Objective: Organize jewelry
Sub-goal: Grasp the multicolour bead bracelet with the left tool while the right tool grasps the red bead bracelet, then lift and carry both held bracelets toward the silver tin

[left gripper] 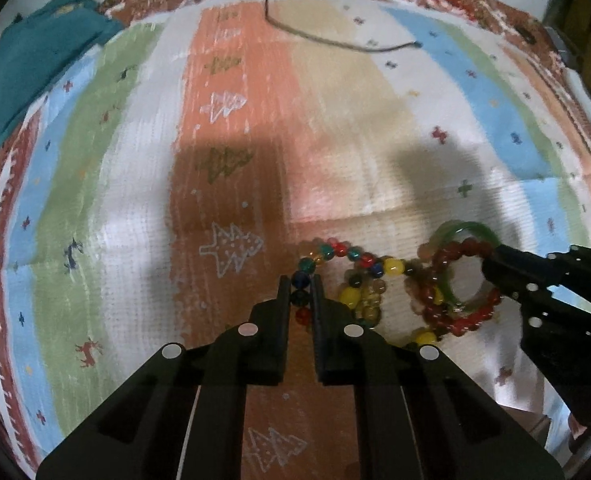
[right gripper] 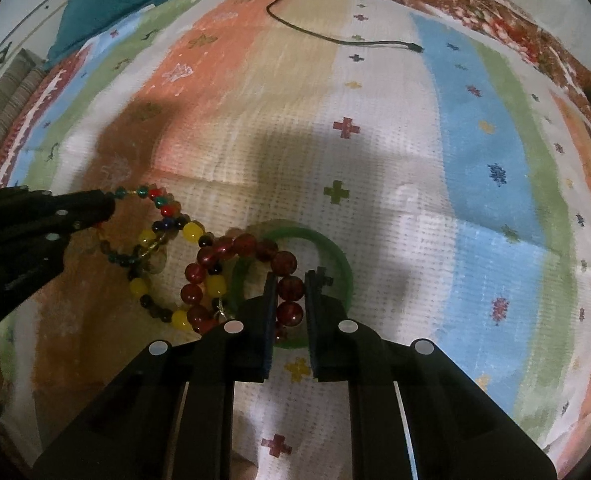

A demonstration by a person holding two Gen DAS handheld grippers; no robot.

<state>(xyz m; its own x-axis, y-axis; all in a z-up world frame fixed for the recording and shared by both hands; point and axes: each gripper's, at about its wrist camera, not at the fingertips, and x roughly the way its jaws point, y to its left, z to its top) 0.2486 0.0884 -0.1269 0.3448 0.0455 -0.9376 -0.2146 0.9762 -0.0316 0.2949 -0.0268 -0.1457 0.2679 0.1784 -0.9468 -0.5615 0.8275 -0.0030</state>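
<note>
A multicoloured bead bracelet [left gripper: 351,258] lies on the striped cloth, tangled with a yellow-and-dark bead string [left gripper: 351,296]. My left gripper [left gripper: 300,286] is shut on the multicoloured bracelet's beads. A red bead bracelet [right gripper: 231,246] overlaps a green bangle [right gripper: 335,252]. My right gripper [right gripper: 290,284] is shut on the red bracelet's beads, above the bangle. In the left wrist view the right gripper [left gripper: 491,258] enters from the right at the red bracelet [left gripper: 451,280] and the bangle [left gripper: 471,228]. In the right wrist view the left gripper [right gripper: 109,204] enters from the left at the multicoloured bracelet [right gripper: 163,200].
The striped patterned cloth [left gripper: 335,120] covers the surface. A dark cable [left gripper: 335,42] lies at the far side. A teal cloth [left gripper: 35,60] sits at the far left corner. A grey woven item [right gripper: 3,92] is at the left edge.
</note>
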